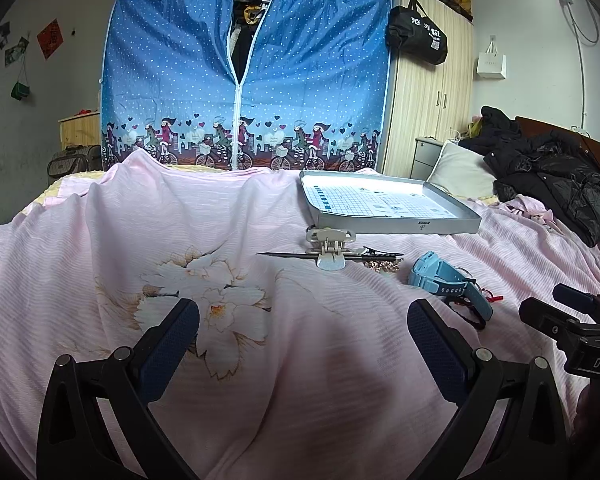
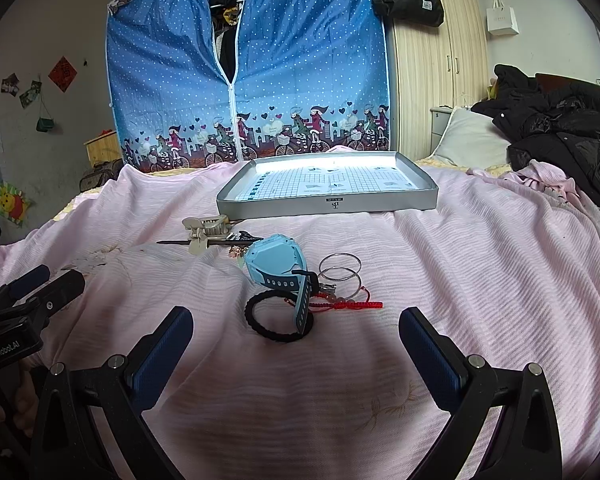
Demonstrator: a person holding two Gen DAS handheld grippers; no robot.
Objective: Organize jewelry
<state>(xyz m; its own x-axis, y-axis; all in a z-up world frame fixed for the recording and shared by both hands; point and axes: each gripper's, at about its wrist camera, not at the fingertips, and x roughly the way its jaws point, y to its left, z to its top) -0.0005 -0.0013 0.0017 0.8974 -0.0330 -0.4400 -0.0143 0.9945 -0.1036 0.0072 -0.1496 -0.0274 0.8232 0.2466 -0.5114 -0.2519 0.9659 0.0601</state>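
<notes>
A shallow grey box lid [image 2: 328,205] [image 1: 396,224] with gridded paper inside lies on the pink bed sheet. In front of it sit a beige hair claw [image 2: 204,228] [image 1: 331,245], a dark hair stick [image 2: 176,242] [image 1: 284,255], a light blue watch [image 2: 278,260] [image 1: 440,276], two silver bangles [image 2: 340,270], a red cord bracelet [image 2: 356,304] and a black hair tie [image 2: 278,320]. My right gripper [image 2: 296,332] is open just short of the hair tie. My left gripper [image 1: 304,324] is open over bare sheet, left of the watch.
A blue fabric wardrobe [image 1: 244,80] stands beyond the bed, with a wooden cupboard [image 1: 432,92] to its right. Black jackets [image 1: 552,172] and a pillow [image 1: 460,172] lie at the right of the bed. A white flower print [image 1: 204,296] marks the sheet.
</notes>
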